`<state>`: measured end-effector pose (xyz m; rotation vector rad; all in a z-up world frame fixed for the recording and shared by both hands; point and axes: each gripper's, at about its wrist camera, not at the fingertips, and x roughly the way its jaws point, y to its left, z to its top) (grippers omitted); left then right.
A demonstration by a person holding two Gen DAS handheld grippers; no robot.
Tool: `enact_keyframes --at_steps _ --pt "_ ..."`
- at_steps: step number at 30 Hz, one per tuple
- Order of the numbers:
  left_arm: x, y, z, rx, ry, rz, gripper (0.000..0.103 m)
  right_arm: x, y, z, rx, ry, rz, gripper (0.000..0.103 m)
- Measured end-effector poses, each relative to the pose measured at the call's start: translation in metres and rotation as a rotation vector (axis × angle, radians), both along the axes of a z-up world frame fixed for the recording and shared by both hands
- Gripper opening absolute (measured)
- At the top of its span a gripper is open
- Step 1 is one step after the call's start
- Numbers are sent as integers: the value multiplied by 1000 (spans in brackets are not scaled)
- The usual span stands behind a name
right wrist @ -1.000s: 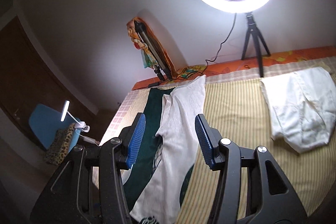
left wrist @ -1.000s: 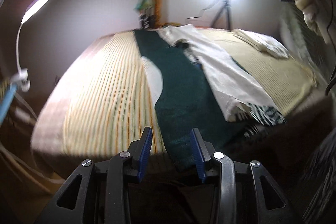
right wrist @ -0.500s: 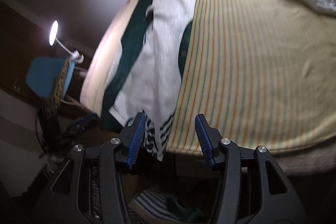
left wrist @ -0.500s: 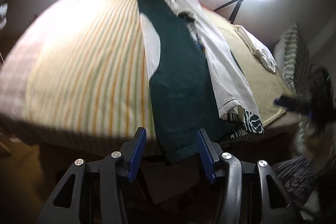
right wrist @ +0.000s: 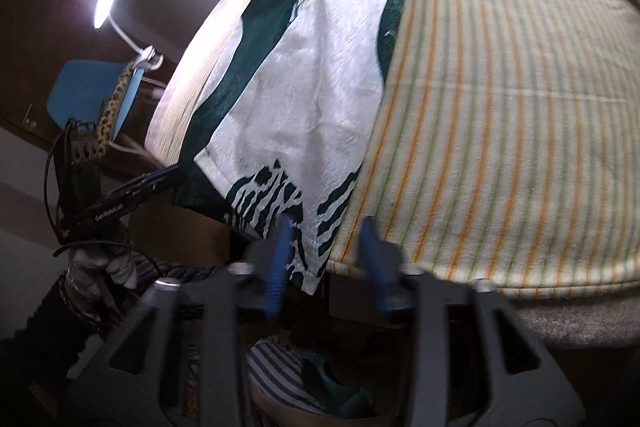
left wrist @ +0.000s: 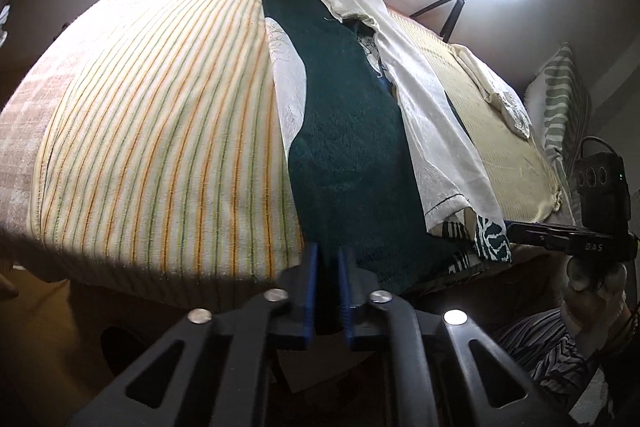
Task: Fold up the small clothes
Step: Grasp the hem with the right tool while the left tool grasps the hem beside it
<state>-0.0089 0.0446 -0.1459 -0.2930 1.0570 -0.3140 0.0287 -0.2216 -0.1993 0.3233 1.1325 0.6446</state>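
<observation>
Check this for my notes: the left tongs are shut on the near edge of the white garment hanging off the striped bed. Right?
Not quite. The left tongs are shut on the dark green garment, not the white garment, which lies beside it. The left wrist view shows this; the edge does hang off the striped bed.

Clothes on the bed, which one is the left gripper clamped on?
The dark green cloth: the left gripper pinches its near hem. The white cloth beside it isn't between those fingers.
</observation>
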Motion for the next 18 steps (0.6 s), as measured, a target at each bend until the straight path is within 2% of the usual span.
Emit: enact_keyframes --at_steps 1,5,10,14,18 --pt "0 -1 0 4 -5 -1 0 1 3 -4 10 21 9 7" --pt "-4 0 12 4 -42 -6 0 0 6 -3 7 2 14 4" --pt "-14 15 23 -45 -65 19 0 -6 -19 7 144 11 -29 3" --pt "-7 18 0 -43 16 30 0 0 -13 -17 78 68 -24 2" --pt "-8 20 1 -57 20 34 0 0 -14 -14 108 62 -27 2"
